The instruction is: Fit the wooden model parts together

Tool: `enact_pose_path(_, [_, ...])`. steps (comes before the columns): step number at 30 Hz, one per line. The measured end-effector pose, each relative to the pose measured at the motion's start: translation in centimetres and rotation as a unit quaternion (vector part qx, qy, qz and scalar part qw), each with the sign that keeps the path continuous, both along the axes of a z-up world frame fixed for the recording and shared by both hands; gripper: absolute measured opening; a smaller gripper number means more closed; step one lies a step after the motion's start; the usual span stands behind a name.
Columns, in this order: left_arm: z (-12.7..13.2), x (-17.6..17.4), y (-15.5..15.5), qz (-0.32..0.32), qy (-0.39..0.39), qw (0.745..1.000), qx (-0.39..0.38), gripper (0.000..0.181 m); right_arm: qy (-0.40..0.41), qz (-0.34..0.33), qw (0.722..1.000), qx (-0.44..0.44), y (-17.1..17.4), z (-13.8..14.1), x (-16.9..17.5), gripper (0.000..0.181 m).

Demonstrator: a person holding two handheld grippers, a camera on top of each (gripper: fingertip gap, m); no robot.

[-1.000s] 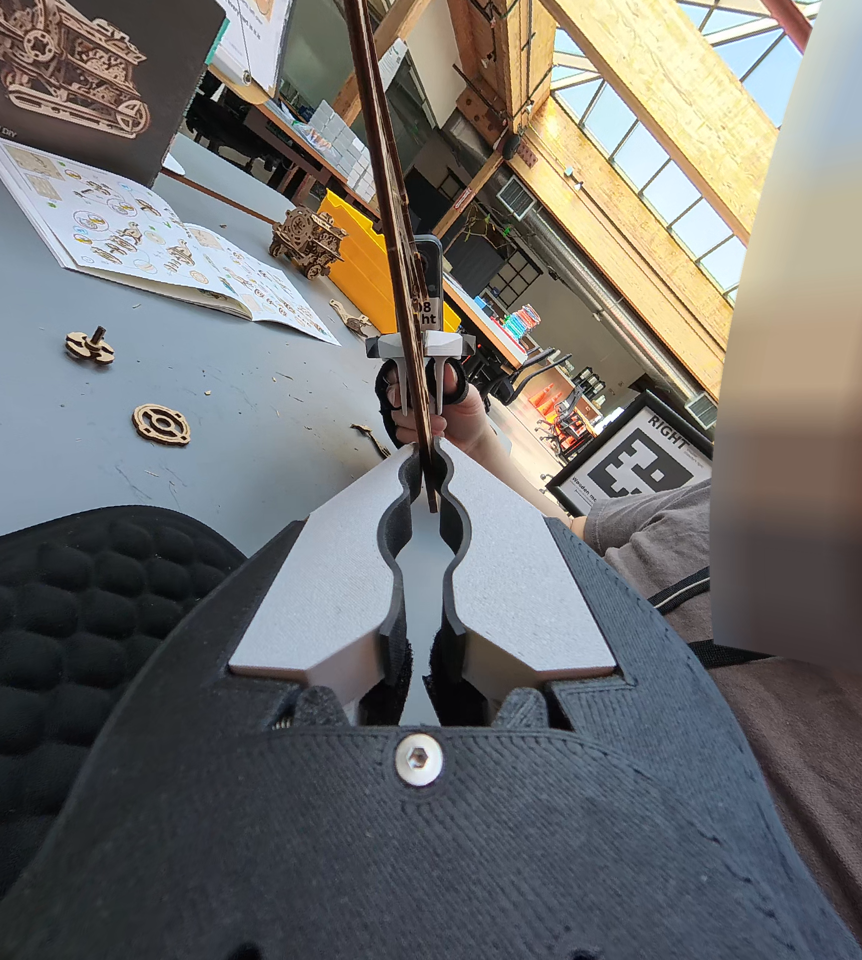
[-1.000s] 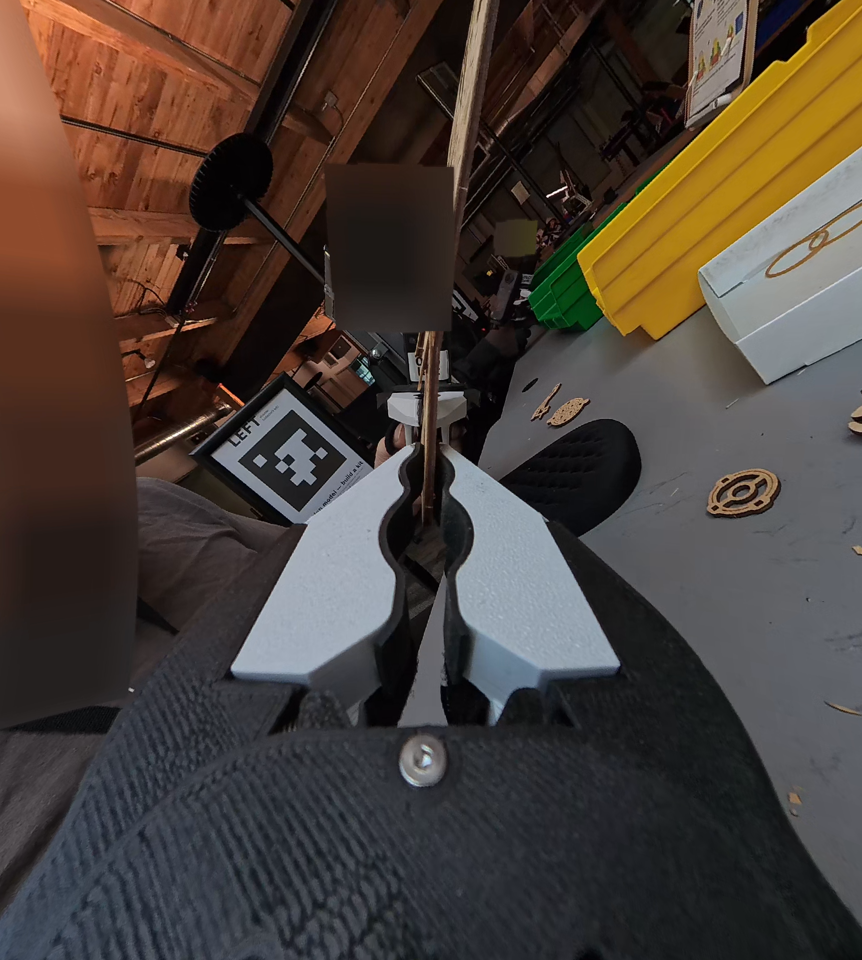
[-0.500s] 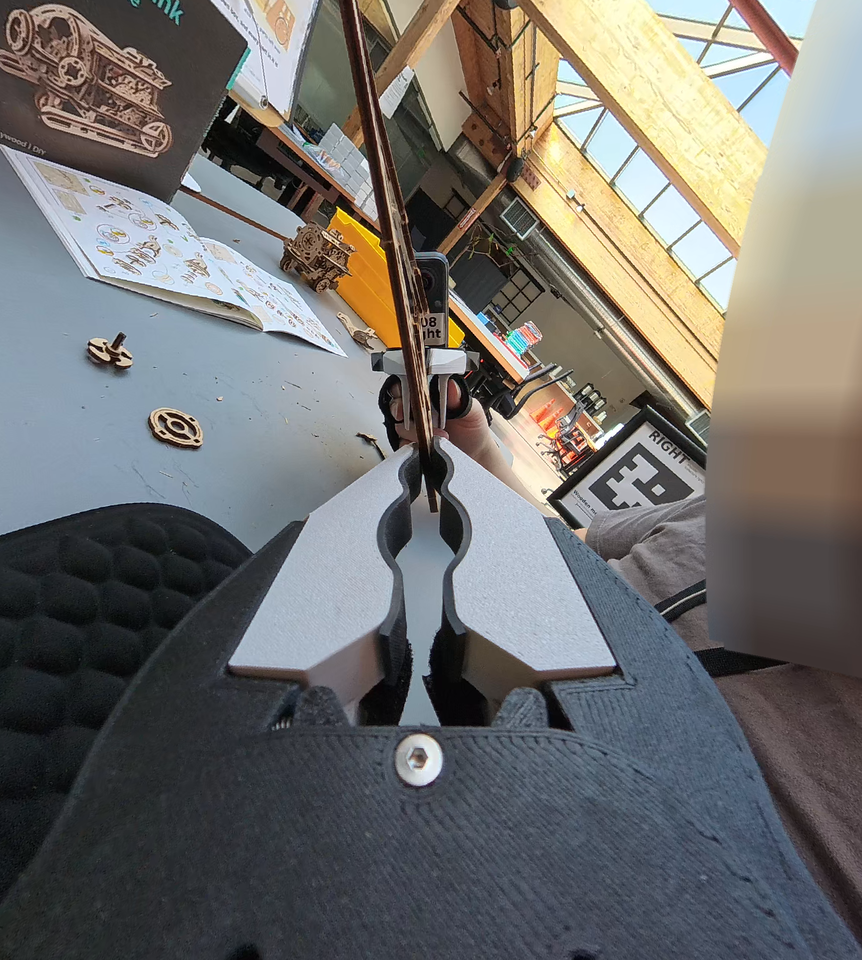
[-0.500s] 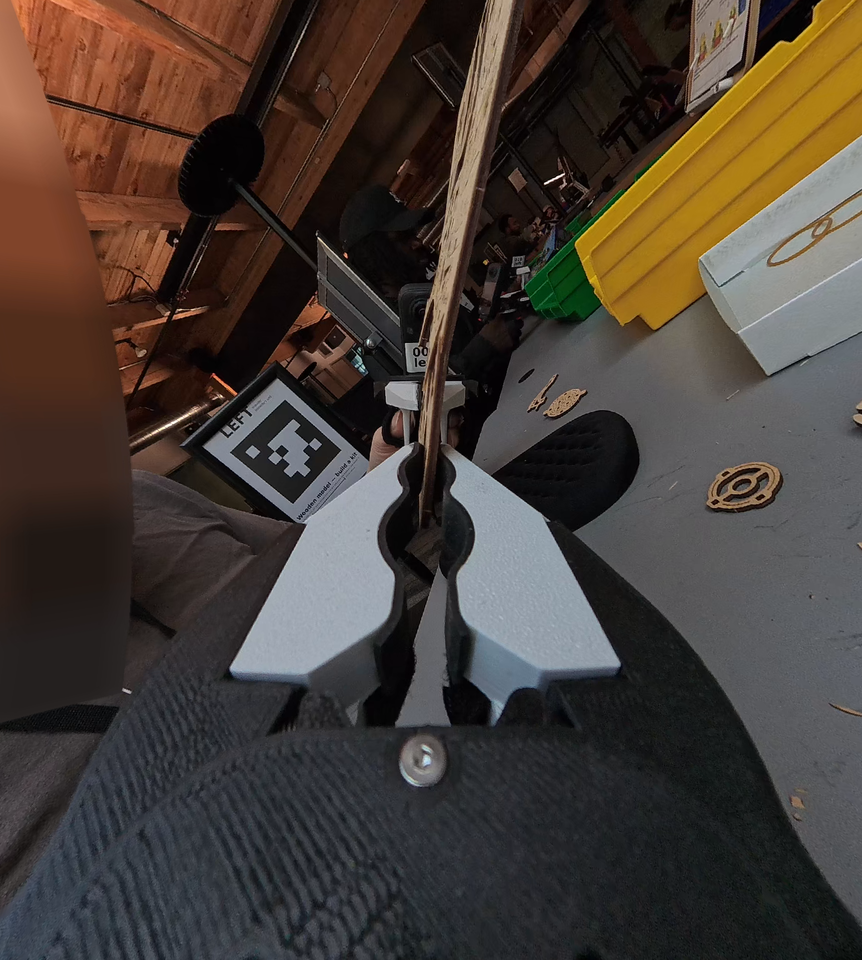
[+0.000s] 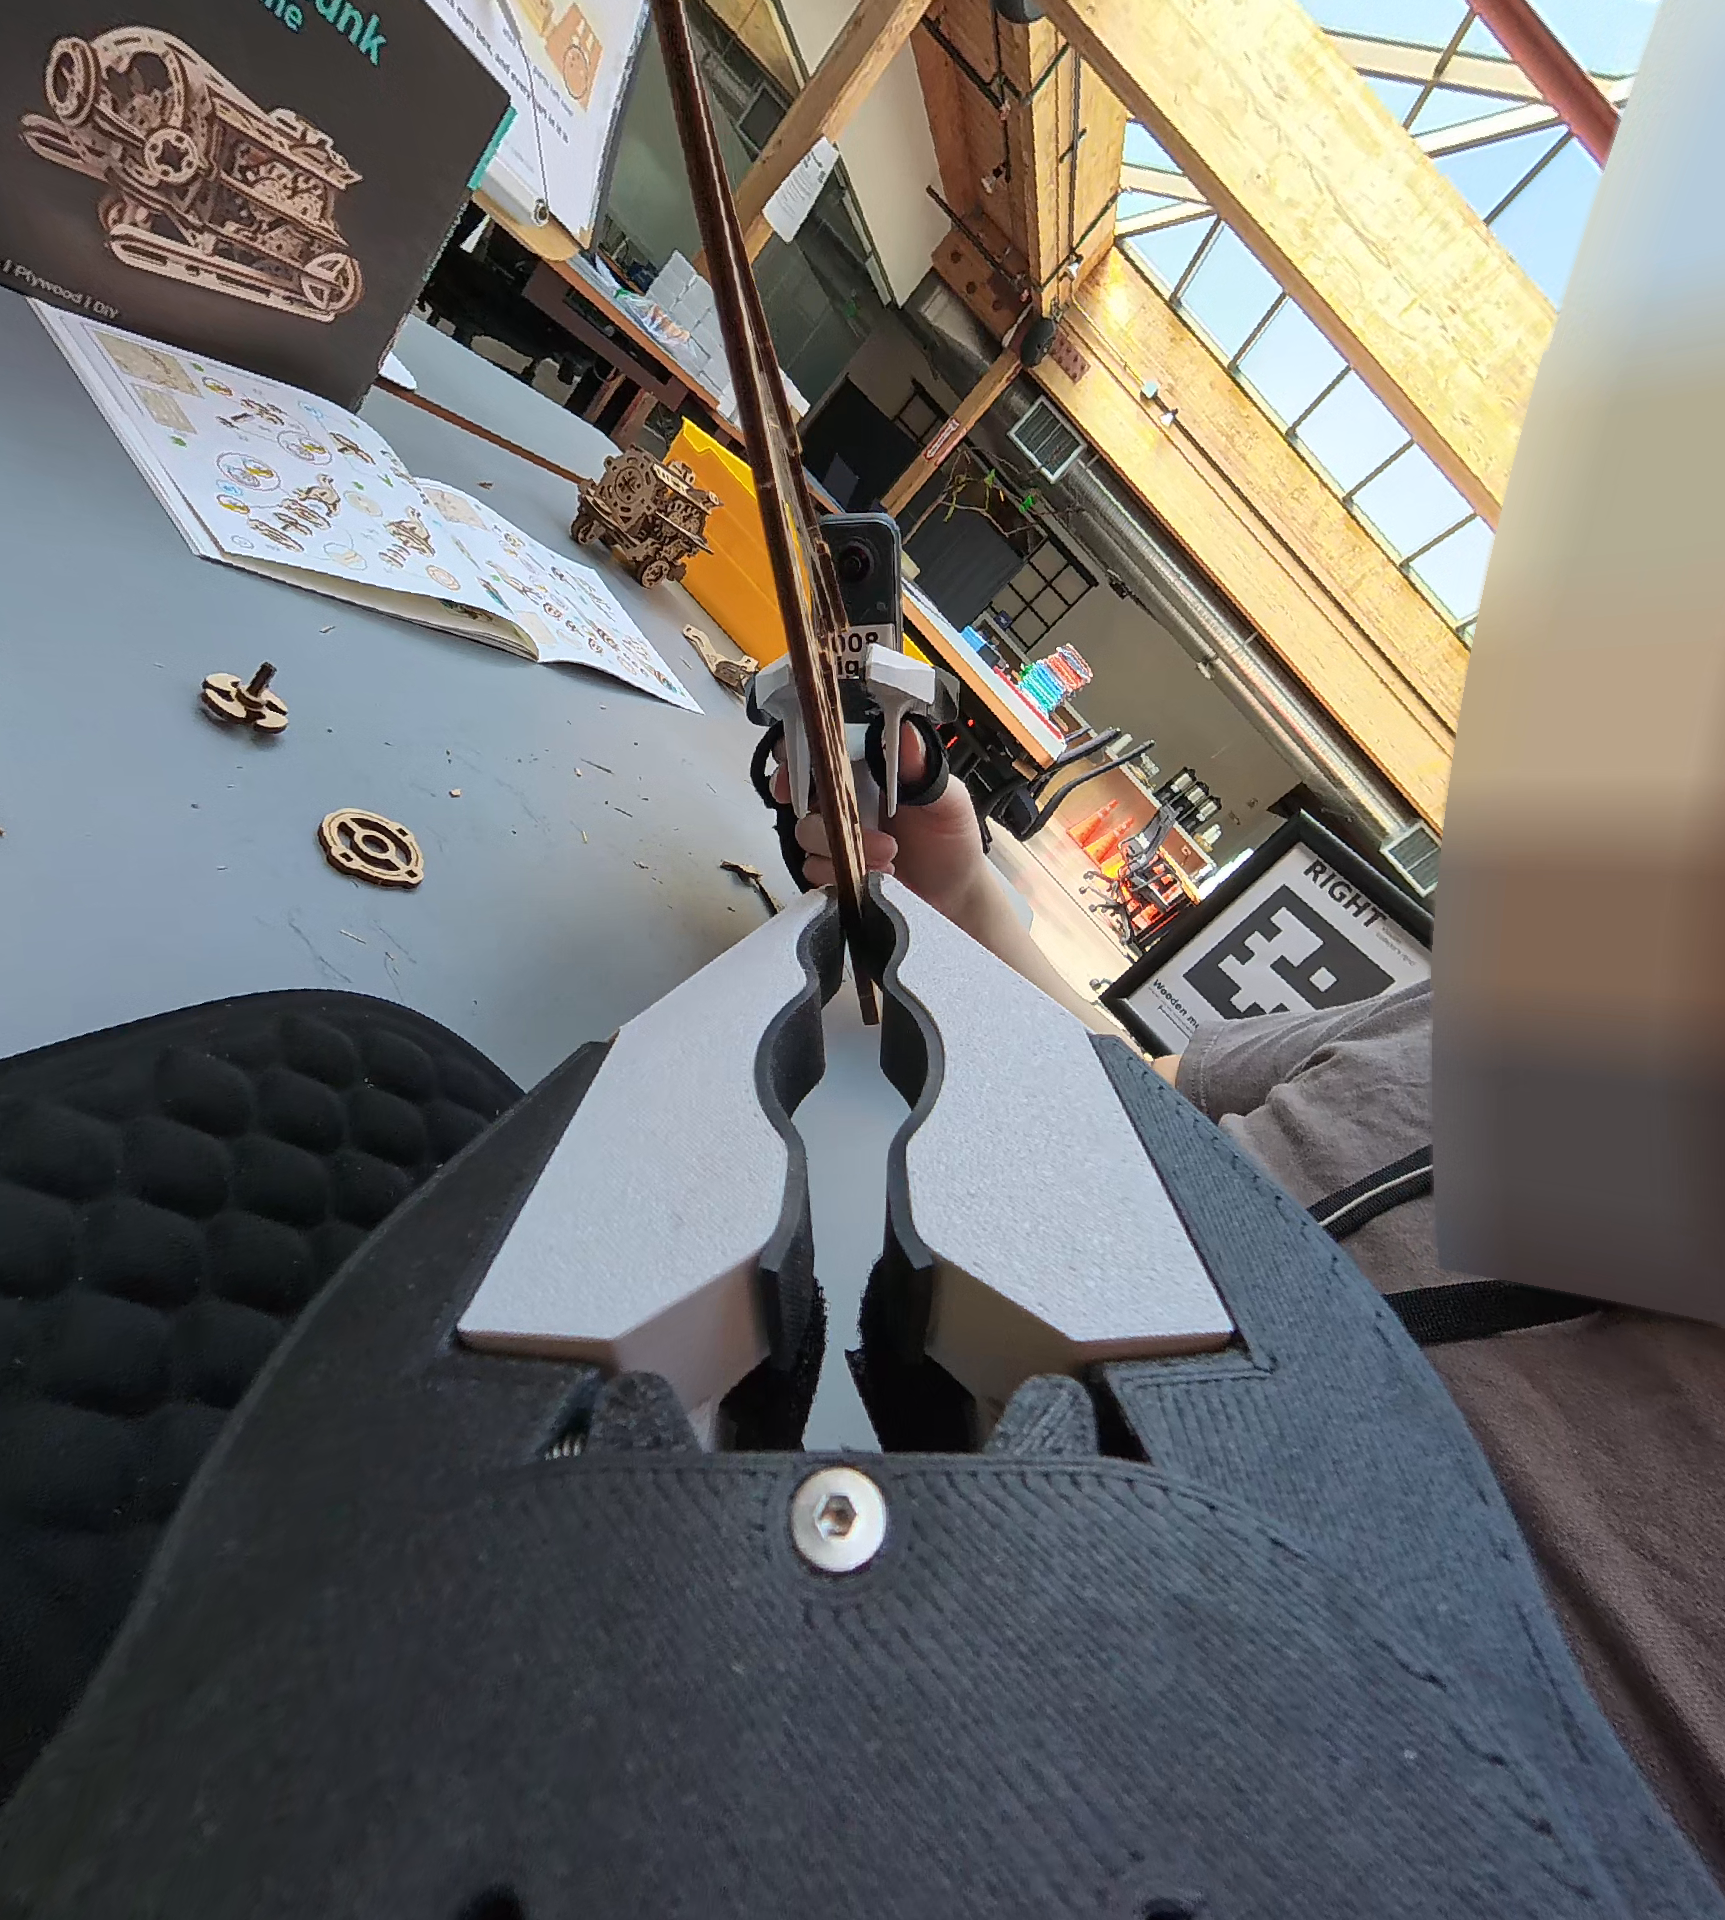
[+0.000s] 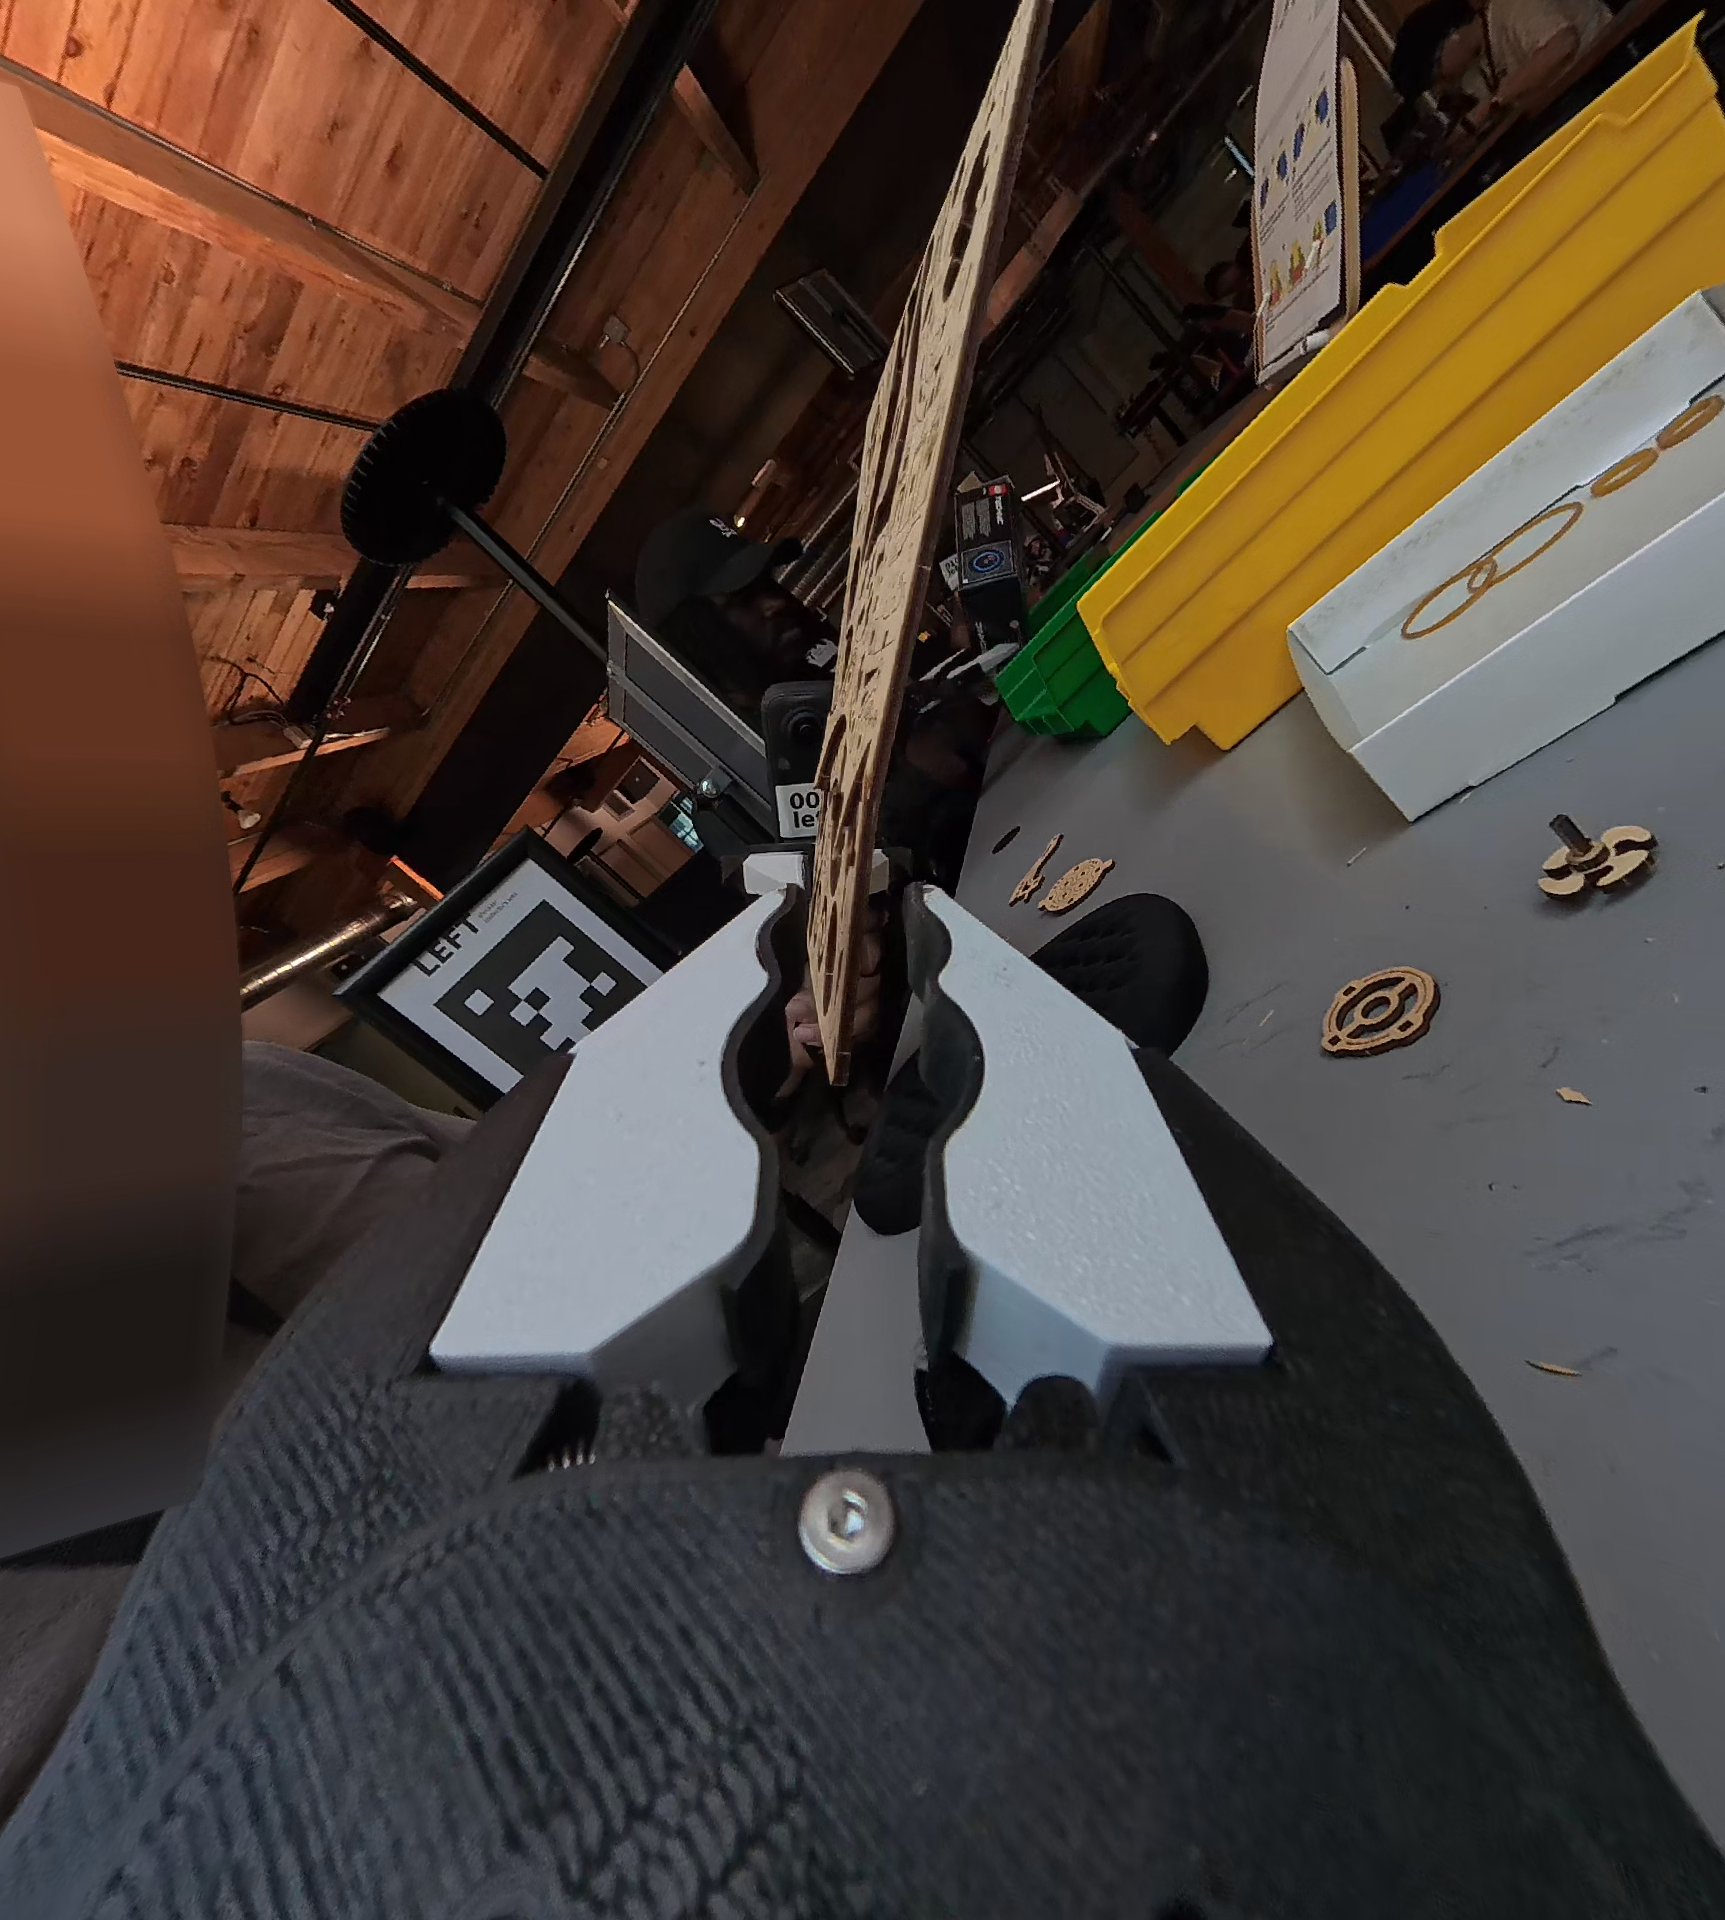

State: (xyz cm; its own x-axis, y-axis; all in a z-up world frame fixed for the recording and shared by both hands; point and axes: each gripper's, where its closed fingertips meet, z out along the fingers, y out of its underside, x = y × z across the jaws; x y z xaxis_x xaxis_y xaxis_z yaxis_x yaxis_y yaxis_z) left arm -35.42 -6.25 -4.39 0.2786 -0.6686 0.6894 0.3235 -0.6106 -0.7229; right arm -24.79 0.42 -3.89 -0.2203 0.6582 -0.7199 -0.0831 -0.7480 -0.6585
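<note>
Left wrist view: the thin laser-cut plywood parts sheet (image 5: 785,540) stands edge-on above the grey bench (image 5: 162,914), its lower corner pinched in the closed left claw (image 5: 853,920). In the right wrist view, the right claw (image 6: 850,914) stands parted around the opposite edge, apparently not clamping. One-sided support risks the sheet twisting, slipping or snapping.

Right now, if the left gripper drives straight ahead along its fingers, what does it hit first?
Likely the right gripper, facing it head-on along the wooden sheet that the left gripper is clamping, with the hand just behind. Gap is hard to judge.
</note>
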Motion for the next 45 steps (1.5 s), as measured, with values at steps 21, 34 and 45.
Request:
enact_pose_path(21, [6.7, -13.5, -3.5, 0.194, 0.084, 0.974, 0.078, 0.001, 0.005, -0.075, 0.997, 0.032, 1.6, 1.1, 1.3, 0.014])
enact_pose_path(34, [4.6, -20.1, -8.8, 0.312, 0.097, 0.943, 0.064, 0.000, -0.153, 0.027, 0.968, 0.198, -3.7, -2.8, -7.1, 0.019])
enact_pose_path(45, [2.6, -21.9, -10.3, 0.341, 0.102, 0.933, 0.049, 0.000, -0.251, 0.210, 0.798, 0.507, -6.3, -9.1, -27.4, 0.059])
